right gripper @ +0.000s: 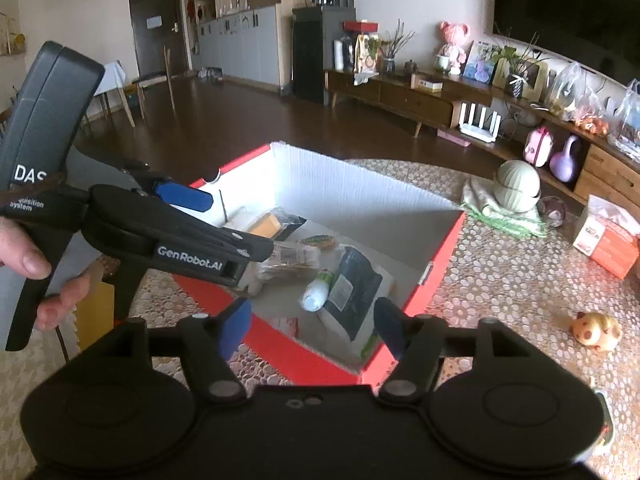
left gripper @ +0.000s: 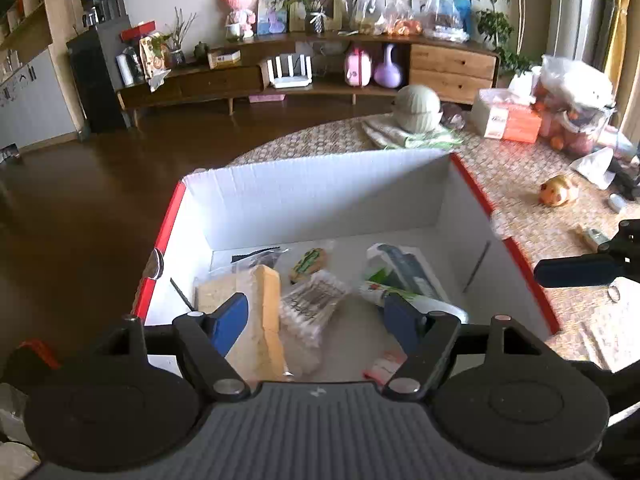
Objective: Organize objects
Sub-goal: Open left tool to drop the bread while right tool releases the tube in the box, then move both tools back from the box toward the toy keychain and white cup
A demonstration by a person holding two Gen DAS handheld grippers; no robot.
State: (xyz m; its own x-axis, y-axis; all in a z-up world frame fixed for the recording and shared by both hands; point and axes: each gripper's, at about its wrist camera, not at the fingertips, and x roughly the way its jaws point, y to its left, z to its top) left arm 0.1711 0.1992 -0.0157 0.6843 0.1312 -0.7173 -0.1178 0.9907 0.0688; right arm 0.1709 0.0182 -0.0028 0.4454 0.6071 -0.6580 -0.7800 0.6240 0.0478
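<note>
**Both grippers open above the half-filled box**

The red-edged cardboard box (left gripper: 320, 200) stands on the patterned tabletop (left gripper: 520, 184), its white inside facing up. On its floor lie a yellow sponge block (left gripper: 260, 304), a clear bag of cotton swabs (left gripper: 310, 308), a small green-printed packet (left gripper: 308, 262), a dark flat pouch (right gripper: 352, 284) and a small white bottle (right gripper: 316, 294) leaning against that pouch. A pale red-and-white packet (left gripper: 386, 366) lies at the near wall; its print is too blurred to read.

The left gripper (left gripper: 316, 320) hangs over the box's near side, pointing down into it. Its blue fingers stand apart with nothing pressed between them; the sponge block and the swab bag lie below the gap, clear of the pads. The right gripper (right gripper: 312, 326) hovers over the near red corner of the box, its fingers likewise spread and empty, with the pouch and bottle lying beyond and below them. In the right wrist view, a hand (right gripper: 40, 276) holds the left tool's handle at the left edge.

Outside the box, well to its right on the table, sit a small orange spotted toy (left gripper: 558, 196), a ribbed green pot (left gripper: 418, 108) on a folded cloth (left gripper: 404, 136), and an orange-and-white tissue box (left gripper: 506, 118).
</note>
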